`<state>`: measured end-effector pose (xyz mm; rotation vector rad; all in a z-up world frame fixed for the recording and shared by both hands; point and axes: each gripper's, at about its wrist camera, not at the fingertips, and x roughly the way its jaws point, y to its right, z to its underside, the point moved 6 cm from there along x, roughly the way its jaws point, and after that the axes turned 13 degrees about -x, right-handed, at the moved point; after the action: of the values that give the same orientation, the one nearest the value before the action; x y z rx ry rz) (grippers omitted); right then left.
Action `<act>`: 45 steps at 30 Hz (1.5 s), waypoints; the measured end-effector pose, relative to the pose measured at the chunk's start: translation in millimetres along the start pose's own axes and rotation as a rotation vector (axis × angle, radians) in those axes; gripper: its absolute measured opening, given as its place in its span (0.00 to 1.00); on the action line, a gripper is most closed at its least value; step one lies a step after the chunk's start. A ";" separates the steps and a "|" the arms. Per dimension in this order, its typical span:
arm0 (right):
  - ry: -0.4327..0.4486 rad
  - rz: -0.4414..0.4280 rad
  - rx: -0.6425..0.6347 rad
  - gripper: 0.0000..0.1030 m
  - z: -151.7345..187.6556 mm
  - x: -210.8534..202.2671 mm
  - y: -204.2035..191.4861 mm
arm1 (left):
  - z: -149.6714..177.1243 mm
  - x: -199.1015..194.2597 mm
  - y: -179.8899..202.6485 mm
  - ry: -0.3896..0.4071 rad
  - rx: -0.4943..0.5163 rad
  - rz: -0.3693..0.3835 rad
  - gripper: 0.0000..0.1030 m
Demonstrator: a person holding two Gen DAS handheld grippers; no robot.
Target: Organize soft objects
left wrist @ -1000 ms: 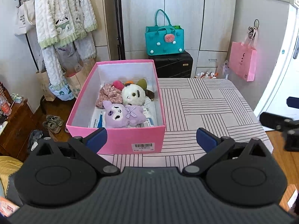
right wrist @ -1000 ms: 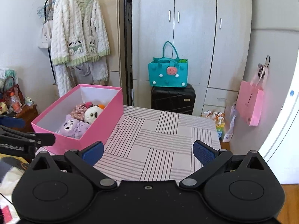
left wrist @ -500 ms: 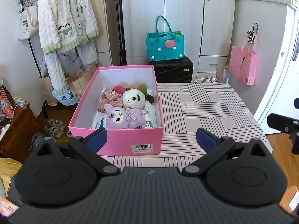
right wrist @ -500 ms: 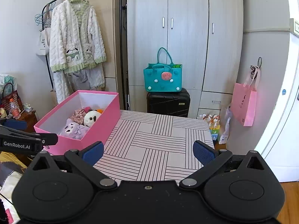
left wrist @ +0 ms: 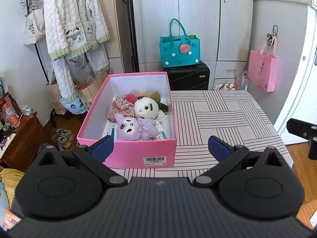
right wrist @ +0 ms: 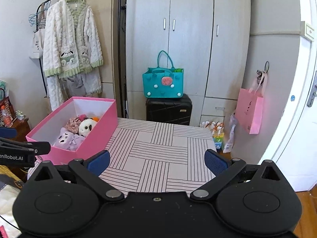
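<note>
Box (left wrist: 126, 154) sits on the table's (left wrist: 227, 115) left side, plush toys (left wrist: 136, 128) inside.

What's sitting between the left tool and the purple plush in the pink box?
Only the pink box's near wall. The left tool is open and empty, held back in front of that wall, with the purple plush just behind it inside the box. The box has no lid, so from above nothing visible blocks the way.

Bare tabletop (right wrist: 158, 154) beside box (right wrist: 95, 138)
</note>
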<state>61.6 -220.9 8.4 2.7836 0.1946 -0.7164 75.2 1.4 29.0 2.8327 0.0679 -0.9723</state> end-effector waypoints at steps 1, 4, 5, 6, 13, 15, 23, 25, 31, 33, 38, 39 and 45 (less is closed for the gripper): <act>0.009 0.007 -0.001 0.99 0.4 -1.2 -0.5 | 0.3 -0.2 0.5 0.006 -0.001 0.002 1.00; 0.045 0.007 -0.001 0.99 0.0 -5.3 -1.9 | 1.3 0.8 1.0 0.020 -0.003 -0.009 1.00; 0.047 0.004 -0.002 0.99 0.2 -6.1 -2.5 | 2.0 1.4 1.3 0.022 -0.002 -0.016 1.00; 0.045 0.002 -0.006 0.99 0.4 -6.5 -3.5 | 2.4 1.9 1.7 0.024 0.001 -0.021 1.00; 0.027 -0.006 -0.009 0.99 3.6 -6.2 -5.3 | 4.9 0.7 2.8 0.034 0.007 -0.028 1.00; 0.029 -0.004 -0.009 1.00 4.2 -7.2 -6.2 | 6.3 0.5 3.8 0.031 0.015 -0.030 1.00; 0.037 -0.002 -0.001 1.00 4.9 -10.2 -5.7 | 11.3 -6.4 13.3 0.061 0.074 -0.042 1.00; 0.035 -0.005 0.001 1.00 5.4 -9.7 -5.1 | 12.0 -6.8 14.1 0.056 0.070 -0.033 1.00; 0.026 -0.009 0.013 1.00 6.1 -6.6 -2.5 | 10.3 -5.1 11.4 0.051 0.038 -0.033 1.00; 0.019 -0.009 0.017 1.00 6.7 -4.3 -1.0 | 9.7 -4.5 9.4 0.051 0.025 -0.039 1.00; 0.010 -0.012 0.025 1.00 7.2 -0.5 1.1 | 8.1 -3.7 6.6 0.052 0.007 -0.045 1.00; 0.010 -0.012 0.026 1.00 7.8 -0.4 1.1 | 8.0 -3.5 6.4 0.051 0.007 -0.046 1.00; 0.007 -0.013 0.028 1.00 8.8 1.2 1.1 | 9.0 -2.7 6.4 0.045 0.005 -0.045 1.00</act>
<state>58.9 -224.4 0.6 2.8146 0.2056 -0.7181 68.2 -6.3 24.5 2.8692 0.1354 -0.9194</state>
